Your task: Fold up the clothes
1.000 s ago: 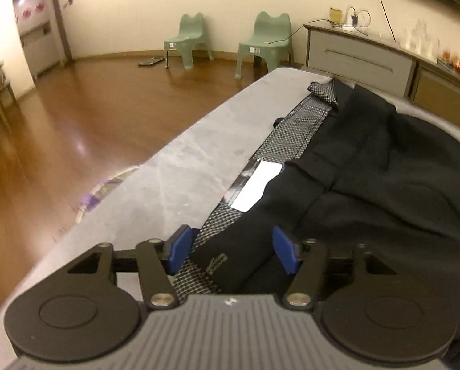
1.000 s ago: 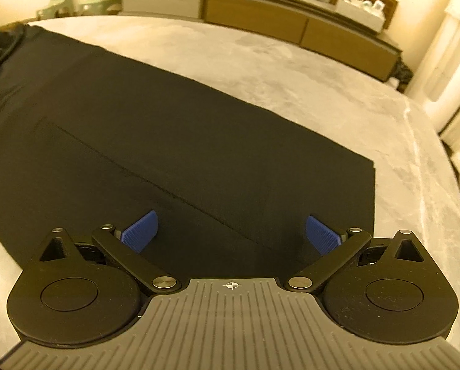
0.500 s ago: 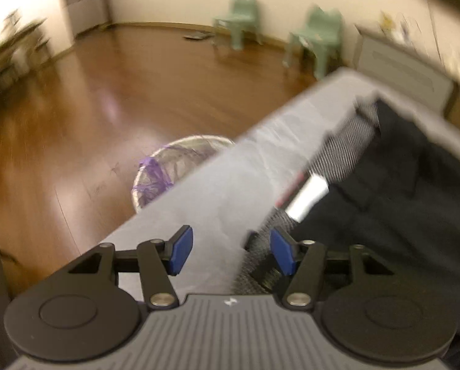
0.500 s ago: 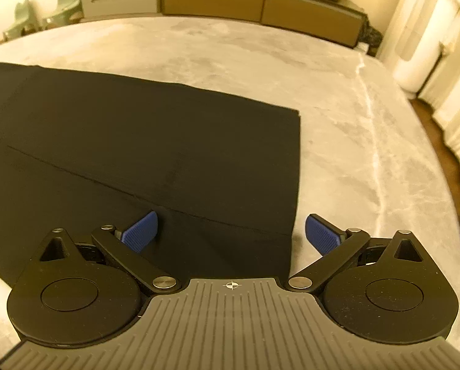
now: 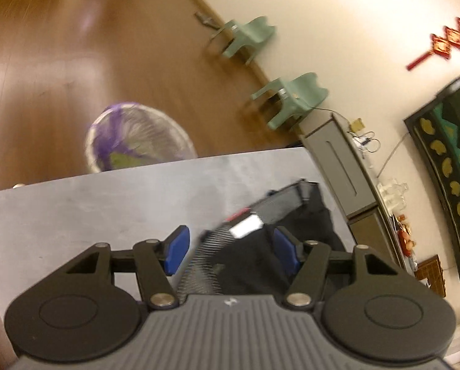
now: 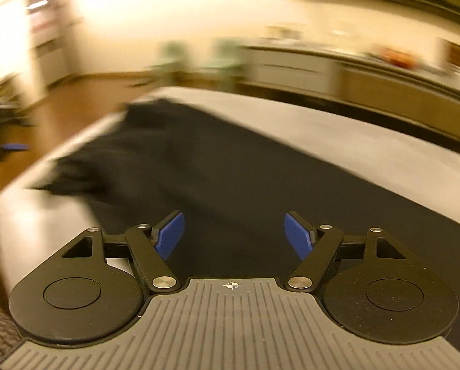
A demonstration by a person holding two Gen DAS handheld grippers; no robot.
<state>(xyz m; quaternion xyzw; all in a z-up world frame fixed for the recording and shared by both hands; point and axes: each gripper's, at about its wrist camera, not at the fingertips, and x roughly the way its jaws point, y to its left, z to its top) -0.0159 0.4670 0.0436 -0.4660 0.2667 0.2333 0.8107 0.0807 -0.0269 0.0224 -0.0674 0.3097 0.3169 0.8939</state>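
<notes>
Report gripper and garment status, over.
Left gripper open, waistband between fingers, unpinched. Right gripper closing, empty, above black trousers. Trousers spread on table, unfolded. Nothing in the way.

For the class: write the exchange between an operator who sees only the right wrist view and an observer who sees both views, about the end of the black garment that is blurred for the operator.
Operator: My picture smears the garment's far end. What is there?
Observer: The black garment ends in a waistband with checked lining and a white label.
Operator: Anything beyond that table edge?
Observer: A round basket with purple inside stands on the floor past the table.
</notes>
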